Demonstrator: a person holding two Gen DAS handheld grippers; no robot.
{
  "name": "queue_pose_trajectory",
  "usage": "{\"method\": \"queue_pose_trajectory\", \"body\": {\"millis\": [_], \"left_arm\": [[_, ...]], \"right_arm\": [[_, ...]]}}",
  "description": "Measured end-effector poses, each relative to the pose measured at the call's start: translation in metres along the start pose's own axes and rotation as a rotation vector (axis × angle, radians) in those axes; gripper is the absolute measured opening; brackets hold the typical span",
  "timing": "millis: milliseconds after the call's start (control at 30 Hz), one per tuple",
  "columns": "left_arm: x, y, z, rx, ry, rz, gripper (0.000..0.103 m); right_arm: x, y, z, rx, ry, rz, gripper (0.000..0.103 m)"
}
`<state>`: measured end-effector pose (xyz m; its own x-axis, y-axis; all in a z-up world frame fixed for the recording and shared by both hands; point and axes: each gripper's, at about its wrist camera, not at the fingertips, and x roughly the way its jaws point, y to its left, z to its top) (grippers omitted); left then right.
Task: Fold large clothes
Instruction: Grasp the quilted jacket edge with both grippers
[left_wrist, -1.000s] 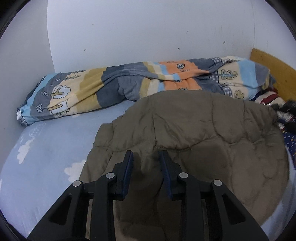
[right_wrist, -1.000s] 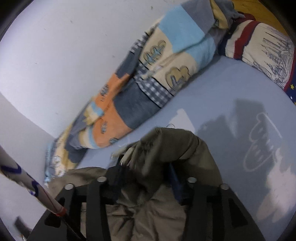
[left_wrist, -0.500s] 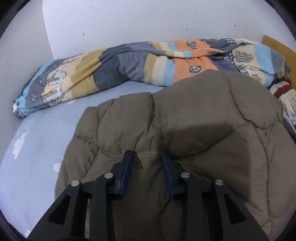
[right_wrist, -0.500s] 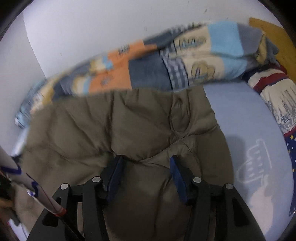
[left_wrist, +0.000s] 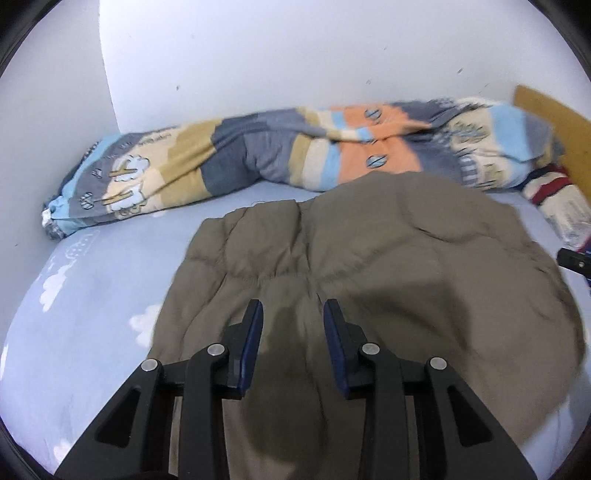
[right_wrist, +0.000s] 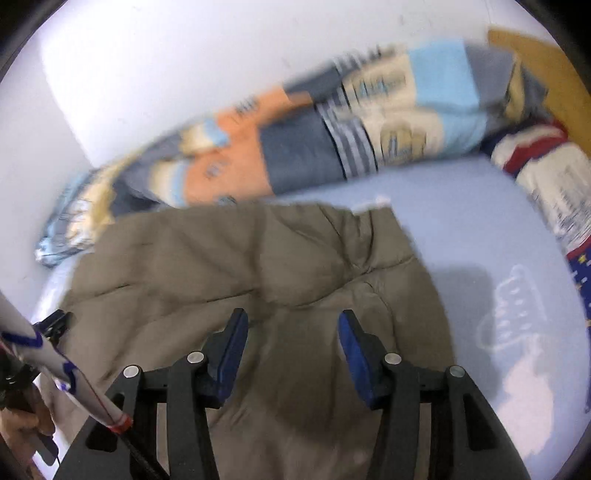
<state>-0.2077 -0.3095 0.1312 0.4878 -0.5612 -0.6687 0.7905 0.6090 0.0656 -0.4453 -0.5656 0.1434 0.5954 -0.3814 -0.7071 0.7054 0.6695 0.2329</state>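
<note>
An olive quilted jacket lies spread over the light blue bed sheet. In the left wrist view my left gripper sits at the jacket's near edge. Its narrow jaws pinch a fold of the fabric, and creases run into the gap. In the right wrist view the jacket spreads to the left, and my right gripper holds its thick near edge. Here the jaws stand wider, and padded fabric fills the space between them. The picture is blurred by motion.
A rolled patchwork quilt lies along the white wall behind the jacket. Striped and printed bedding is piled at the right by a wooden headboard. A hand and a white rod with blue marks show at the lower left.
A second ago the jacket was bunched up in the right gripper; now it lies spread flat. The right wrist has rolled level. In the left view the jacket came closer, then dropped back.
</note>
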Motion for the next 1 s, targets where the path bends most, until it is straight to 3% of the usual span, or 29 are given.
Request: {"method": "queue_pose_trajectory", "body": {"millis": [133,233,367,467,600,900,1000], "left_arm": [[-0.054,0.004,-0.037,-0.045,0.0,-0.039,0.037],[-0.079,0.016,-0.065,-0.078,-0.009,-0.001,0.038],[-0.078,0.037,-0.084,-0.121,-0.011,0.041,0.038],[-0.063,0.052,-0.088,-0.172,-0.016,0.023,0.038],[-0.034,0.057,-0.092,-0.166,0.037,0.039,0.038],[0.004,0.053,-0.097,-0.14,0.165,0.064,0.041],[0.001,0.056,-0.095,-0.153,0.174,0.055,0.041]], "right_arm": [[-0.049,0.021,-0.036,0.017,0.001,0.078,0.056],[-0.074,0.031,-0.068,0.034,-0.01,0.079,0.056],[-0.082,0.044,-0.097,0.045,-0.005,0.049,0.055],[-0.077,0.05,-0.105,0.063,-0.015,0.032,0.053],[-0.055,0.054,-0.105,0.028,-0.033,0.021,0.052],[0.016,0.055,-0.116,-0.015,0.121,0.002,0.052],[0.019,0.044,-0.115,0.048,0.152,0.045,0.053]]}}
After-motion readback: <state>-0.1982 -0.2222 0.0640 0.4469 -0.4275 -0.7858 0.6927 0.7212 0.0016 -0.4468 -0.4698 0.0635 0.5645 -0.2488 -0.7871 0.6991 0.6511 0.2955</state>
